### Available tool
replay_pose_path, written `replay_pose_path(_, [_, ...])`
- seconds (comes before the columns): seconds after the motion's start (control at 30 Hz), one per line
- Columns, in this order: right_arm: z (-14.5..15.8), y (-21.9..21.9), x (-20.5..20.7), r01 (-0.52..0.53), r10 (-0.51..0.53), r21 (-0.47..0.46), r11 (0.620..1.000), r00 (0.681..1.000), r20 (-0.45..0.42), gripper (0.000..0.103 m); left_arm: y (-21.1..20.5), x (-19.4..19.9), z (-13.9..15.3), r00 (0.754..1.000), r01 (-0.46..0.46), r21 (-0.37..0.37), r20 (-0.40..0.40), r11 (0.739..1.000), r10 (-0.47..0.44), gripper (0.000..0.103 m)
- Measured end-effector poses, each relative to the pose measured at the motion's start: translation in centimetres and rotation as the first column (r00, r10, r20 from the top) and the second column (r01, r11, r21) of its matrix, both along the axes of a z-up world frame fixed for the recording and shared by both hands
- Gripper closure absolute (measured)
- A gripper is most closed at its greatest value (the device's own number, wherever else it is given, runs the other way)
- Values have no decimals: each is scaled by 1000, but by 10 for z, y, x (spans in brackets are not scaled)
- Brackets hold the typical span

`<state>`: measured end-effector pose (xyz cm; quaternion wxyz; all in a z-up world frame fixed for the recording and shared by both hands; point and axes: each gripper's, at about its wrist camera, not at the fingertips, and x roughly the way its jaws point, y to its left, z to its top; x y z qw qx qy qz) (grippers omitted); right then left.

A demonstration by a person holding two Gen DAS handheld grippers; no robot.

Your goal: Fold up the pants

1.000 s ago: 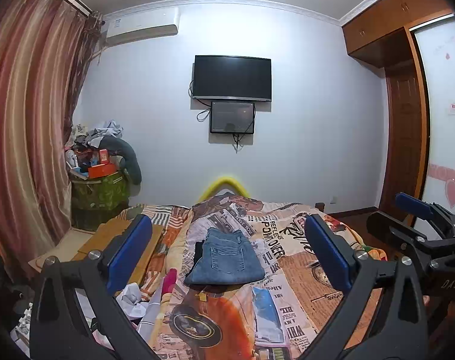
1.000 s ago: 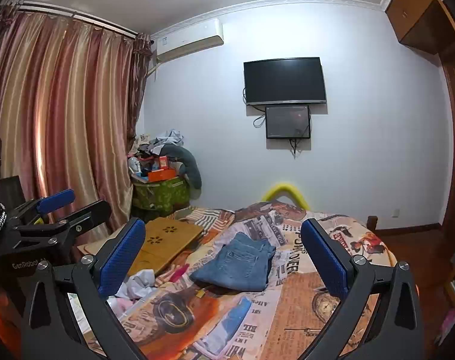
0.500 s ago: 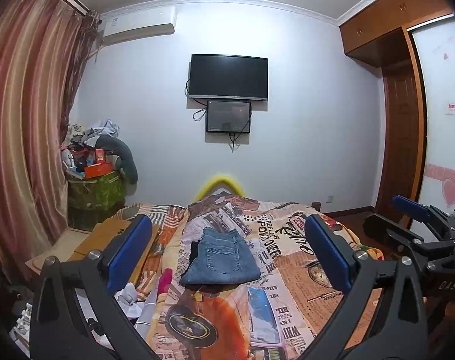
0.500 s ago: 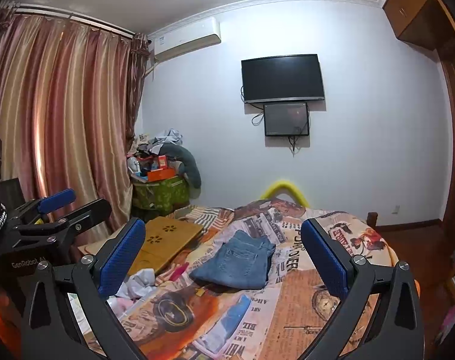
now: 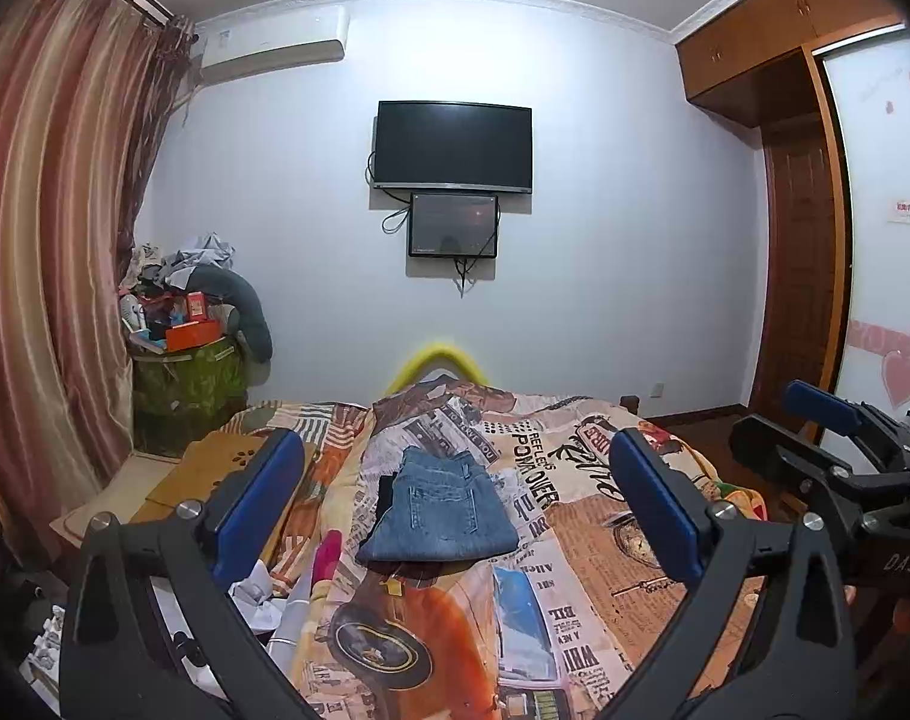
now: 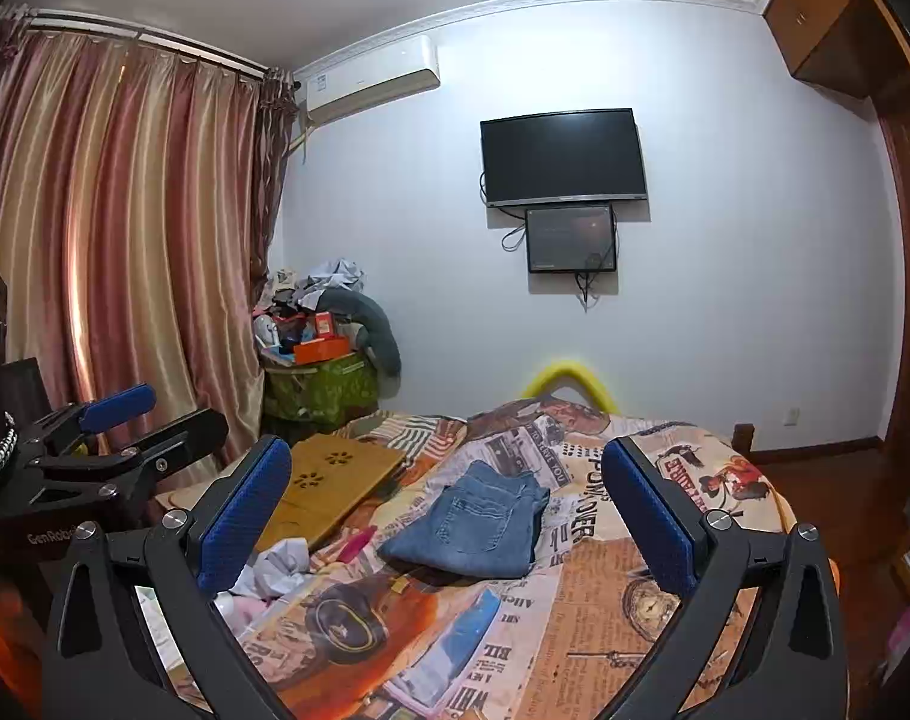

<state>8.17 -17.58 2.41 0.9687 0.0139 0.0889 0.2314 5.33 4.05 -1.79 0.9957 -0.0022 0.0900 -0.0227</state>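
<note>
**A:** Your left hand-held gripper (image 5: 455,516) and your right hand-held gripper (image 6: 449,516) both have their blue pads spread wide apart with nothing between them. You hold them raised and level, well back from the pants (image 5: 440,510), so neither touches cloth.

**B:** And the pants themselves?

**A:** The jeans lie as a compact blue rectangle in the middle of the bed (image 5: 575,546), a back pocket facing up, with a dark strip of something showing at their left edge; I cannot tell what it is. Judging by that tidy shape, the folding looks finished or nearly so, which would explain why you stand off with empty pads.

**B:** What about the surface?

**A:** The bed wears a busy newspaper-print cover (image 6: 581,600), soft and slightly rumpled, so expect a fold to settle unevenly. On the near left sit crumpled white cloth (image 6: 278,567) and a wooden lap tray (image 6: 329,489).

**B:** And the room?

**A:** On the far wall hang 2 dark screens (image 5: 453,147), with an air conditioner (image 5: 275,51) high on the left. Striped curtains (image 6: 119,228) fill the left side, beside a cluttered green bin (image 5: 185,372); a wooden wardrobe (image 5: 797,192) stands right.
</note>
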Motion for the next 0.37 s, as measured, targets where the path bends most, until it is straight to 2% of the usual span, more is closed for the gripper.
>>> replay_pose_path(0.37, [0,4,-1,2,-2,-4,1000,1000,-7,0,0,3,-3,1000,-2,-4,-10,1000,2,0])
